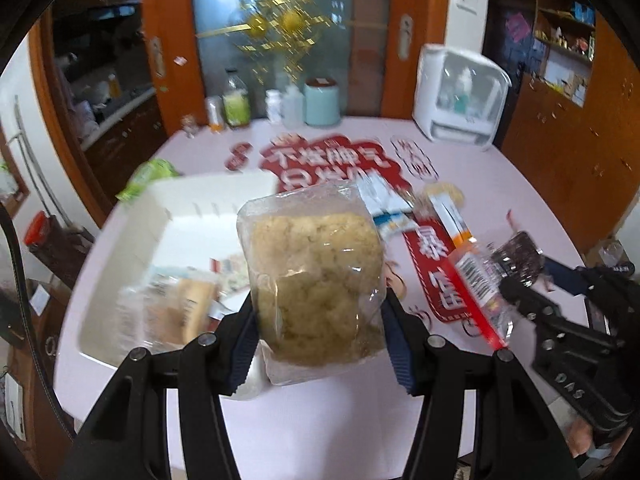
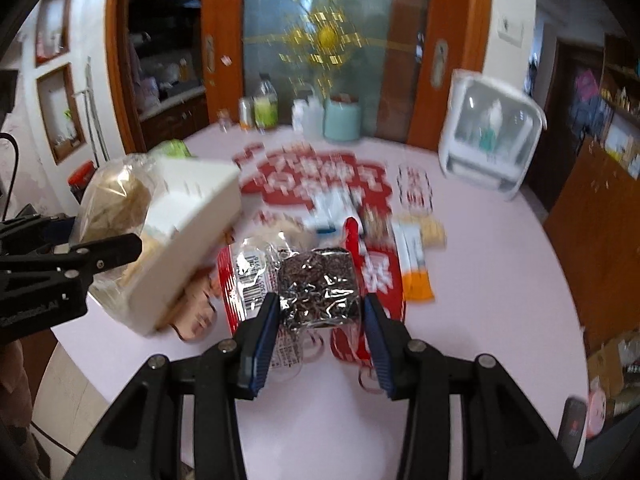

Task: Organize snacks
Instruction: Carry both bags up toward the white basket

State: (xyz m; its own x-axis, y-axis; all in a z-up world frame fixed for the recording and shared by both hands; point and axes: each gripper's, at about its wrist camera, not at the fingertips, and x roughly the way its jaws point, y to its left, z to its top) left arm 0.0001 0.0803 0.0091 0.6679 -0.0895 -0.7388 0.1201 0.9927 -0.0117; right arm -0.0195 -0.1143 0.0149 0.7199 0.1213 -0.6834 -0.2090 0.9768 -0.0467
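My left gripper is shut on a clear bag of pale crumbly snack, held up above the pink table. The same bag and the left gripper show at the left of the right wrist view. My right gripper is shut on a shiny packet of dark snack with a red-and-white label, also lifted off the table. In the left wrist view that packet and the right gripper appear at the right. A white bin holding a few packets sits left of the bag.
Loose packets lie mid-table: a blue-and-white one and an orange-and-white one. Red stickers cover the tabletop. Bottles and a mint canister line the far edge, and a white dispenser stands at the back right. A green bag lies behind the bin.
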